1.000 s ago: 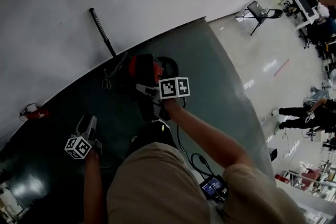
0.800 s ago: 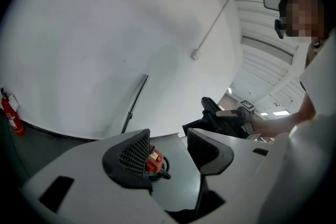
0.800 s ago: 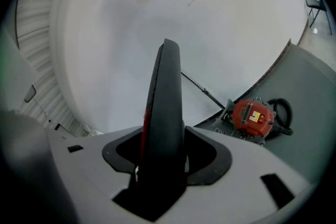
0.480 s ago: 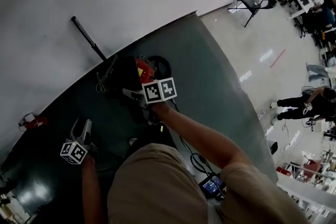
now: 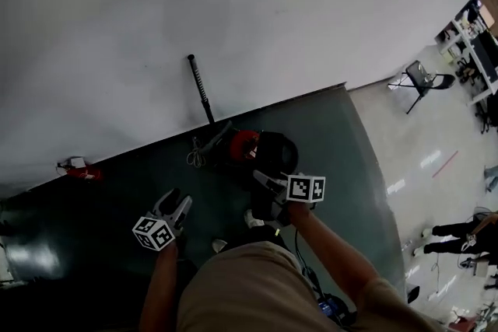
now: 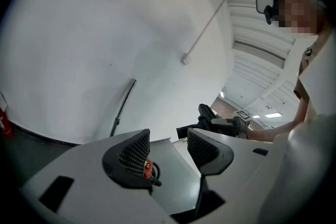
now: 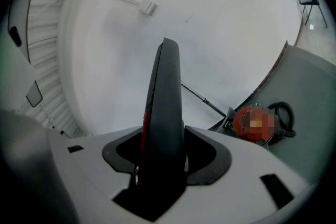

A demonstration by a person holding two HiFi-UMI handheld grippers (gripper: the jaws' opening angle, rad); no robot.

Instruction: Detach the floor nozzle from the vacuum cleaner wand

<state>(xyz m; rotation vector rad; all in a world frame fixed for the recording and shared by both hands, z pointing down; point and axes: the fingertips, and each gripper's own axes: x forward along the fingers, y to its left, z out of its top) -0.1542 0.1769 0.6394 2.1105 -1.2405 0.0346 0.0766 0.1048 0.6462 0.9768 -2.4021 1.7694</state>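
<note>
Heads up: my right fingers (image 7: pixel 210 157) are clamped on a dark red-edged part (image 7: pixel 165 113), the floor nozzle I reckon, left fingers (image 6: pixel 128 157) open and empty, wand (image 5: pixel 200 85) leaning on the wall (image 5: pixel 117 27) at 11 o'clock from that grip, so this one-sided pinch could let it twist loose and drop.

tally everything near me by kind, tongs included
tongs: 2, left tongs, right tongs
red vacuum body: 1
black wand: 1
dark part in right tongs: 1
small red object: 1
total: 6
</note>
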